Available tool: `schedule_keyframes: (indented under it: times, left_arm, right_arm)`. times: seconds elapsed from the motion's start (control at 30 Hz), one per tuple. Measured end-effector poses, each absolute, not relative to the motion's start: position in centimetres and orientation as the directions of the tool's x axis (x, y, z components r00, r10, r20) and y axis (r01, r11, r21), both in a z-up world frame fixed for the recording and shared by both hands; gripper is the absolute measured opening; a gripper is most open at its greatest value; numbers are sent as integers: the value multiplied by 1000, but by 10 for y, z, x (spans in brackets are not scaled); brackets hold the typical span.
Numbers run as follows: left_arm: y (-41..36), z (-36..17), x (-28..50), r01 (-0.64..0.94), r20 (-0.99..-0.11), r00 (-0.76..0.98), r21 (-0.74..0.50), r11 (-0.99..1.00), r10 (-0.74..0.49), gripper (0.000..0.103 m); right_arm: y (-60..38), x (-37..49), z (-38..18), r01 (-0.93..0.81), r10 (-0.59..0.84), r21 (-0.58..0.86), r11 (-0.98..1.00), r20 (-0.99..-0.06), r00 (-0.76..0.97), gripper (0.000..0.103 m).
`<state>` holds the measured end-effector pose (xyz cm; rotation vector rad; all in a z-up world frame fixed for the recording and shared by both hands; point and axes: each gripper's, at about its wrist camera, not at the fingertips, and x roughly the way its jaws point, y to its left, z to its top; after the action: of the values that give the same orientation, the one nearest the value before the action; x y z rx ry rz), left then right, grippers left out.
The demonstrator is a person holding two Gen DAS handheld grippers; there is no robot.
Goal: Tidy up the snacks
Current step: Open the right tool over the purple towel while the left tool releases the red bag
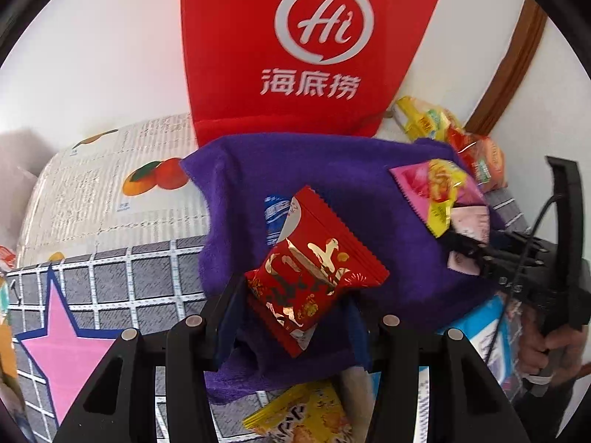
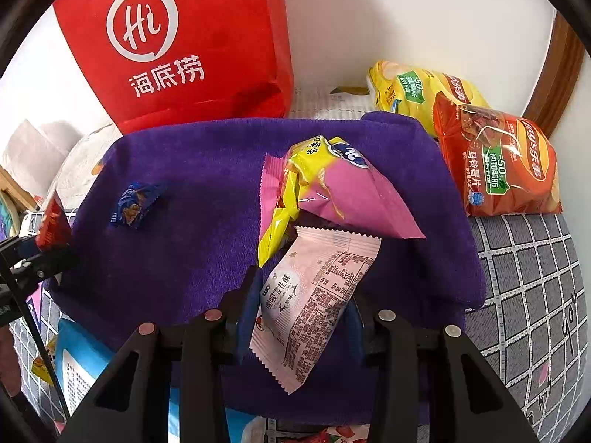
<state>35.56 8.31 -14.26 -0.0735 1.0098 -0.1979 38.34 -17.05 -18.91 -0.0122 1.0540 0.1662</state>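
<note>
My left gripper (image 1: 295, 306) is shut on a red snack packet with gold lettering (image 1: 314, 269), held over the purple towel (image 1: 351, 173). My right gripper (image 2: 301, 317) is shut on a pale pink snack packet (image 2: 317, 302), also above the purple towel (image 2: 192, 243). On that towel lie a pink and yellow snack bag (image 2: 332, 192) and a small blue wrapped candy (image 2: 135, 203). In the left wrist view the right gripper (image 1: 476, 254) shows at the right edge with the pink packet (image 1: 471, 221), next to the pink and yellow bag (image 1: 436, 184).
A red paper bag (image 2: 184, 44) stands against the wall behind the towel. A yellow chip bag (image 2: 417, 92) and an orange-red chip bag (image 2: 506, 170) lie at the back right. More packets, yellow (image 1: 306, 417) and blue-white (image 2: 77, 365), lie near the towel's front edge on the checked cloth (image 2: 528, 258).
</note>
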Motion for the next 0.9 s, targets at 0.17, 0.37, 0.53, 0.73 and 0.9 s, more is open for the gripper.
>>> schedule_keyframes:
  times: [0.17, 0.37, 0.53, 0.73, 0.9]
  left_arm:
    - [77, -149, 356, 138, -841, 503, -150, 979, -200, 48]
    - [70, -157, 357, 144, -855, 481, -142, 979, -195, 49]
    - [69, -161, 359, 144, -857, 470, -163, 976, -212, 49]
    - [72, -164, 362, 129, -865, 447, -191, 973, -229, 51]
    - [68, -153, 356, 135, -856, 473, -162, 978, -207, 67]
  right_arm:
    - [-170, 384, -189, -143, 126, 65, 988, -868, 480, 41]
    - [-170, 386, -194, -146, 119, 57, 988, -881, 458, 42]
    - [-170, 387, -194, -149, 107, 44, 988, -886, 452, 44]
    - [-168, 382, -184, -169, 116, 41, 985, -880, 460, 69]
    - [-168, 367, -167, -178, 117, 30, 984, -858, 500, 72]
